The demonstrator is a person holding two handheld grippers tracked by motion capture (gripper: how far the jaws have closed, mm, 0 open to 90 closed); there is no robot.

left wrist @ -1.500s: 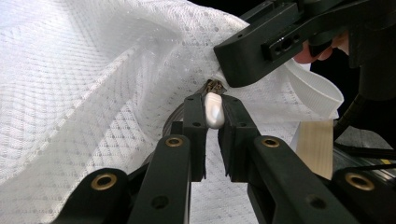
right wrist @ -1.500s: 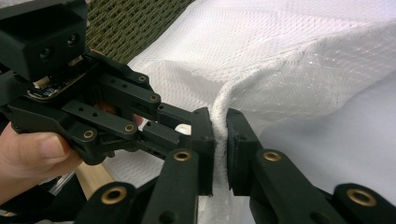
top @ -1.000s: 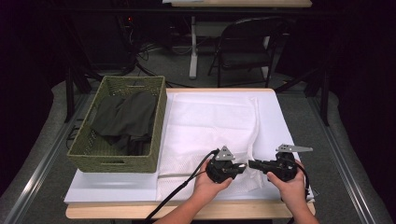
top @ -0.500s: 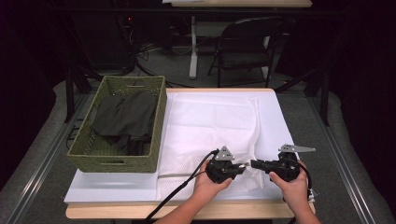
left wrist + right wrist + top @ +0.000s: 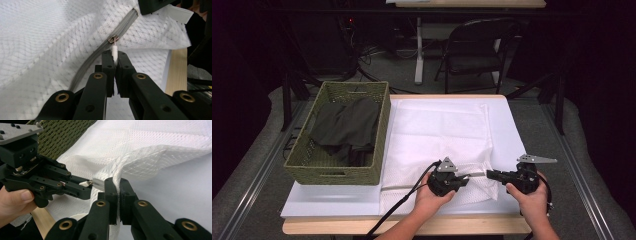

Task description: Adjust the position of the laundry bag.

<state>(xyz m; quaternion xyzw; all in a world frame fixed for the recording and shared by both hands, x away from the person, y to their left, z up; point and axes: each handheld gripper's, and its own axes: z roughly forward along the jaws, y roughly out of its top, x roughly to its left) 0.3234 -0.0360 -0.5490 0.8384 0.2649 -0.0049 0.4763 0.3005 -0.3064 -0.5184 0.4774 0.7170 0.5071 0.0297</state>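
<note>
Left gripper (image 5: 114,56) has just been closing and it's now pinching the white zipper pull (image 5: 114,51) on the mesh laundry bag (image 5: 442,135) at the table's near edge. Right gripper (image 5: 116,182) is clamping the bag's bunched corner (image 5: 117,173), so I'm thinking we're ready to start unzipping.

- wicker basket (image 5: 334,172), olive green, on left part of surface (image 5: 327,226), w/ dark cloth (image 5: 344,125) bunched inside.
- white sheet (image 5: 507,130) covering most of surface; wood edge shows at front.
- folding chair (image 5: 477,50), black, on floor beyond far edge.
- cables (image 5: 372,52) on floor at back.
</note>
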